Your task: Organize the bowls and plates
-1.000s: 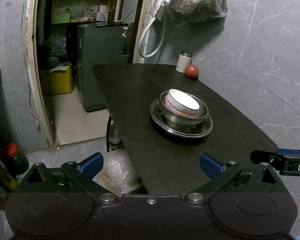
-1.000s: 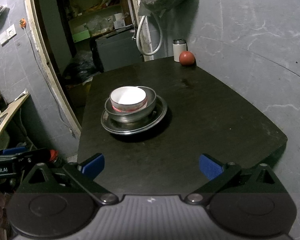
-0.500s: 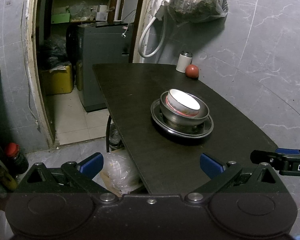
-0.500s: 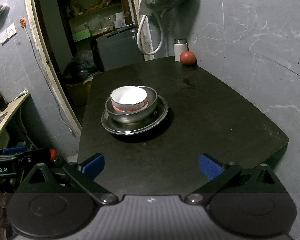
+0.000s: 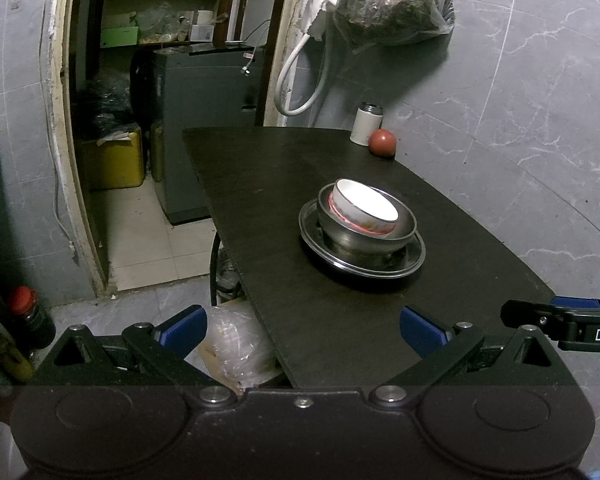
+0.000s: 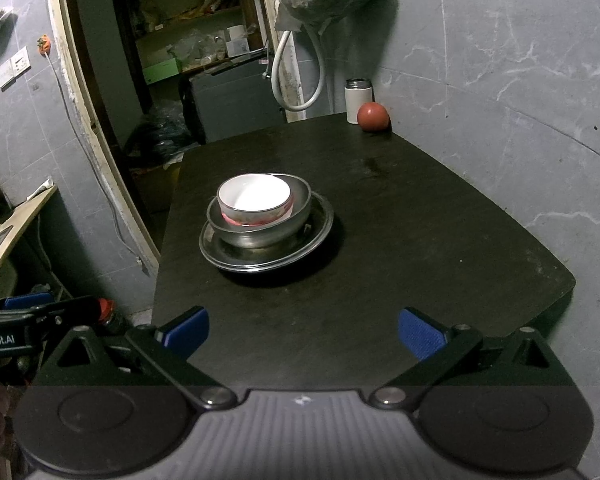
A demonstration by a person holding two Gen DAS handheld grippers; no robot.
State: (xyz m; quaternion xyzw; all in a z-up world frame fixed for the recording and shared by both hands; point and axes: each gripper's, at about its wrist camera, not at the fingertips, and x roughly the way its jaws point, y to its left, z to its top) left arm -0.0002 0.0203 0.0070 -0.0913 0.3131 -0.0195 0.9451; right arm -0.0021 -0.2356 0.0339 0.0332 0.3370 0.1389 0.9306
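A white bowl with a red band sits tilted inside a steel bowl, which stands on a steel plate on the black table. My left gripper is open and empty, held back at the table's near left corner. My right gripper is open and empty over the table's near edge. Each gripper shows at the edge of the other's view.
A red ball and a white canister stand at the far corner by the wall. A plastic bag lies on the floor left of the table. A doorway opens at the left.
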